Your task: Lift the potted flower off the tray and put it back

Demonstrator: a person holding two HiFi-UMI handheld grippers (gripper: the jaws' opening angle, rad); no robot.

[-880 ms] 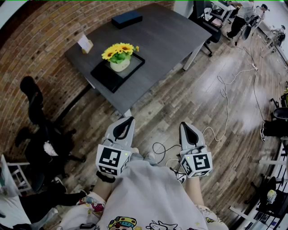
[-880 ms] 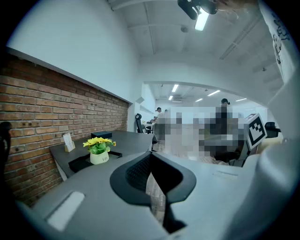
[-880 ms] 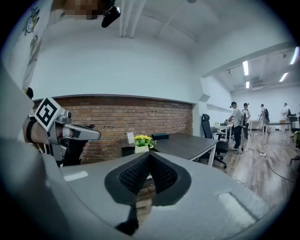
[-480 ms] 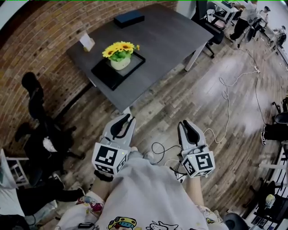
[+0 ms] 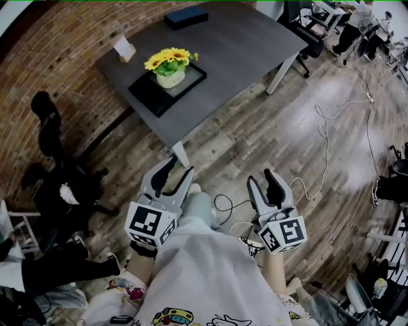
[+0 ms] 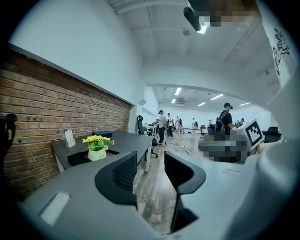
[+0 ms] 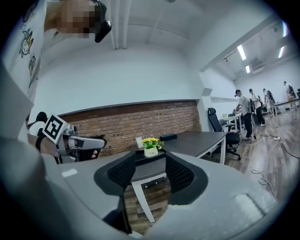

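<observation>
The potted flower (image 5: 169,67), yellow blooms in a pale pot, stands on a black tray (image 5: 150,95) on a dark grey table (image 5: 242,44); it also shows far off as the potted flower (image 6: 97,147) and the potted flower (image 7: 150,146). Both grippers hang over the wooden floor, well short of the table. My left gripper (image 5: 174,173) is open with nothing between its jaws. My right gripper (image 5: 262,181) is open and empty too.
A black box (image 5: 186,17) and a small card stand (image 5: 125,47) sit on the table. A brick wall (image 5: 44,70) runs along the left, with black chairs (image 5: 48,134) beside it. Cables (image 5: 319,134) lie on the floor. People stand at the far end (image 6: 161,125).
The table and flower have slid up and left in the head view. Both grippers sit lower in the frame, and their jaws have spread wider apart.
</observation>
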